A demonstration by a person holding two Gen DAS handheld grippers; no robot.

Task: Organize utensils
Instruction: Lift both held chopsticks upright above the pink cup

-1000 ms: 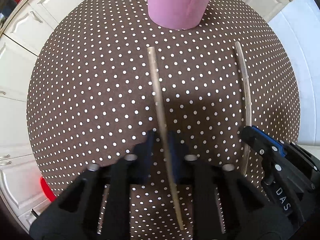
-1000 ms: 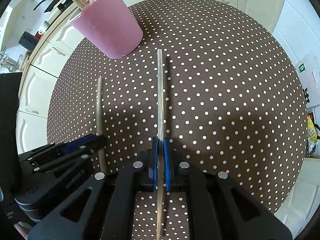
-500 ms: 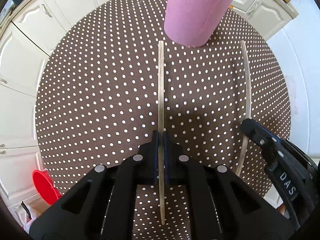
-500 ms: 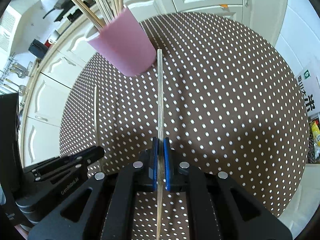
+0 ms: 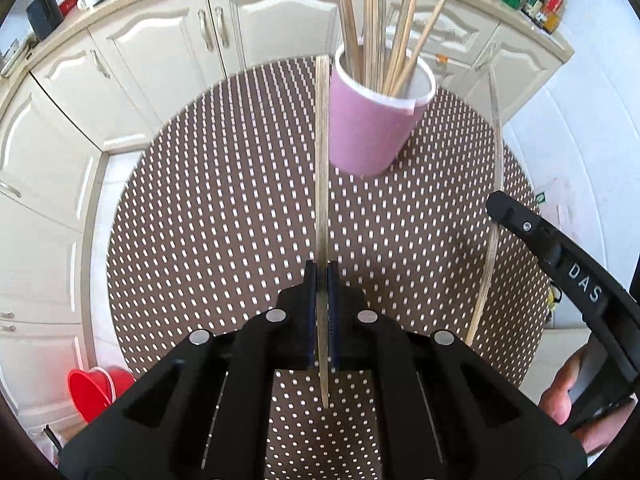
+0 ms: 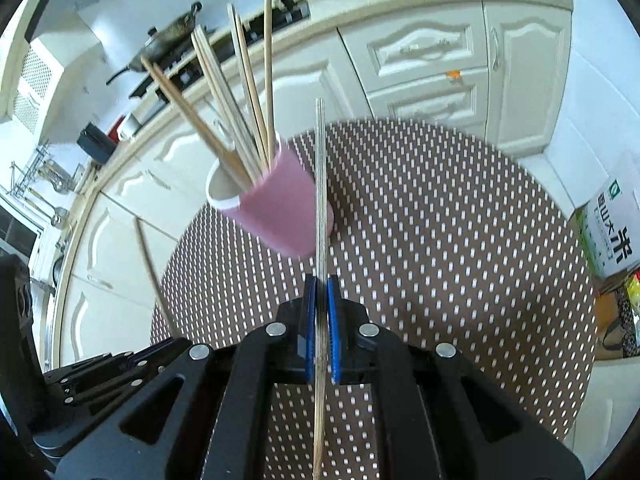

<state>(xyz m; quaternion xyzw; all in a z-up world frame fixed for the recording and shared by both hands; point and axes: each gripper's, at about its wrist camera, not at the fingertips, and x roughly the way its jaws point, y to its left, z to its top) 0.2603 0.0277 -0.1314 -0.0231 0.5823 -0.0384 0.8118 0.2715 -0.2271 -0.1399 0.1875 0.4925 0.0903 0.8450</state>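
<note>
Two grippers are hanging above the dotted round table [image 5: 208,216]: the left gripper [image 5: 321,276] is clamping one chopstick [image 5: 322,152], the right gripper [image 6: 320,292] another chopstick [image 6: 320,184], both near the pink cup [image 5: 372,128] of chopsticks.

A pink cup [image 5: 372,128] with a white inside holds pale wooden chopsticks [image 5: 376,20]. The round table [image 5: 224,216] wears a brown cloth with white dots. Cream cabinets [image 5: 160,56] stand behind; a red bucket [image 5: 94,394] sits below.
</note>
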